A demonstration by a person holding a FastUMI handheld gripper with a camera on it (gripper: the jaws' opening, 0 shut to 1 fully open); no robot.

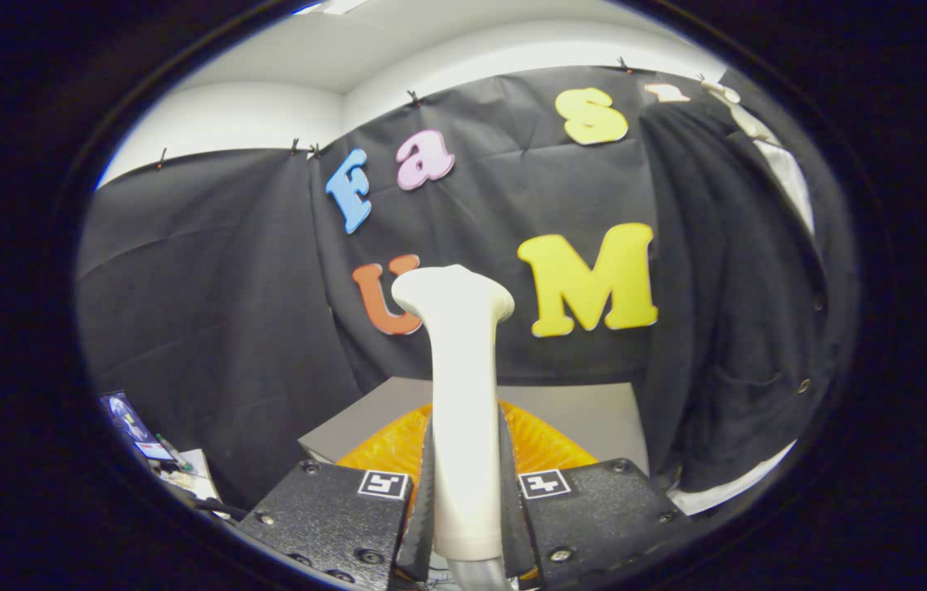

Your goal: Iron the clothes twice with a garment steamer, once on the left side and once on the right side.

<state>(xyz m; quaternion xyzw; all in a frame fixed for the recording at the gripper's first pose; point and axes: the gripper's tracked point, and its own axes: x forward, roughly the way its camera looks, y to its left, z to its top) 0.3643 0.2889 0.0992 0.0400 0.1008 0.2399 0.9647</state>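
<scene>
Between fingers, garment steamer [463, 410] stands upright, pale handle rising to flared head at 12 o'clock. Gripper [465, 492] closed on handle, both fingers [424, 492] pressing its sides (hose stub visible below handle base). Behind handle, orange ribbed object [545, 443] lies on grey table [586, 414]. Dark garment [726, 312] hangs at 3 o'clock against booth wall, pale hanger [738, 111] at its top, button near lower edge. Cluttered items, incl. small blue object [130, 423], at 8 o'clock.
</scene>
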